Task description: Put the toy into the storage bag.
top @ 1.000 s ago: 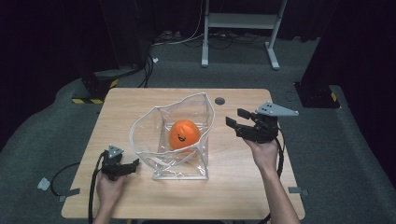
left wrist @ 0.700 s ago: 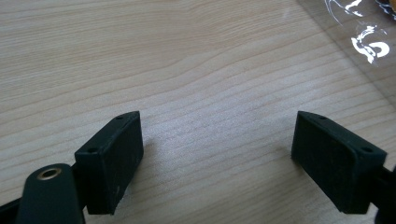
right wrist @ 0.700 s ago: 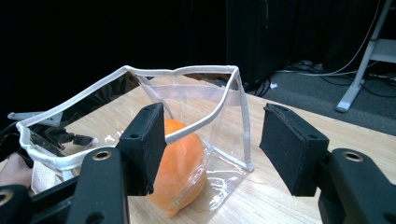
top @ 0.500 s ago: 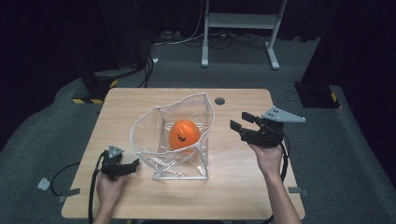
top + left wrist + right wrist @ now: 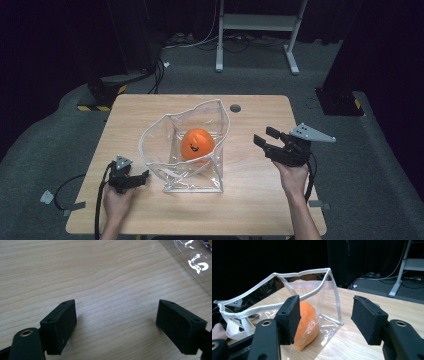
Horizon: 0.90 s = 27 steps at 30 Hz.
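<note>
A clear plastic pouch (image 5: 175,150) with a white rim stands open in the middle of the wooden table (image 5: 260,110). Inside it sits an orange ball (image 5: 197,143) with a drawn face; through the pouch wall (image 5: 325,297) the orange ball (image 5: 308,326) shows in the right gripper view. To the pouch's right my right gripper (image 5: 266,138) hovers, jaws open and empty, aimed at it. My left gripper (image 5: 142,177) rests low at the pouch's front left corner, jaws open over bare wood (image 5: 115,310) with nothing between them.
A small dark round disc (image 5: 235,108) lies near the table's far edge. A black cable (image 5: 100,200) trails from the left gripper off the front edge. Beyond the table stand a white metal frame (image 5: 260,25) and dark equipment on grey floor.
My right gripper has drifted right and slightly down, away from the pouch. The left gripper, pouch and ball have stayed put.
</note>
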### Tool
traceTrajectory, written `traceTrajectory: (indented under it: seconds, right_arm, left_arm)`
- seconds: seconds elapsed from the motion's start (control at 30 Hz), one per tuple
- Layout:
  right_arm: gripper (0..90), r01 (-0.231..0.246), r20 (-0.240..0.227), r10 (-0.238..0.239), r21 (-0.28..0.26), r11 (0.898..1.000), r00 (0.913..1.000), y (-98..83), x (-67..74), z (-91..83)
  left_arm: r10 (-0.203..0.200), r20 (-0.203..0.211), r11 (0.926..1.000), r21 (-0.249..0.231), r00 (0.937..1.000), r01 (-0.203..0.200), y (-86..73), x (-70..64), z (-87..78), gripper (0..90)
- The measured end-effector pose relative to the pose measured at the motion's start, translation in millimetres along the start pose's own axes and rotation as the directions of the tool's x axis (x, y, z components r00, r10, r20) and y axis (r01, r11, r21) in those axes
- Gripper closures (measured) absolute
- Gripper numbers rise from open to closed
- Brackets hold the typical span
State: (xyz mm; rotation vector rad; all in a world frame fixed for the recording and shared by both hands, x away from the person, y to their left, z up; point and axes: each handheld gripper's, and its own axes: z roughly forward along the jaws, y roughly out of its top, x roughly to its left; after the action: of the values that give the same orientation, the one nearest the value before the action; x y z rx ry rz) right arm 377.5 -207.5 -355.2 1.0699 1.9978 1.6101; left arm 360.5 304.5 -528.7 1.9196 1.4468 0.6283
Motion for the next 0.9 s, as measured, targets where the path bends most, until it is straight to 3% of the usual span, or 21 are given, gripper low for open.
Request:
traceTrajectory:
  seconds: [0.9]
  right_arm:
    - [39.7, -0.032, 0.051, 0.032, 0.004, 0.999, 0.9982, -38.5, -6.7, -10.2]
  left_arm:
    - [-0.002, 0.0, 1.0, 0.0, 1.0, 0.002, 0.0, -0.1, 0.0, 16.8]
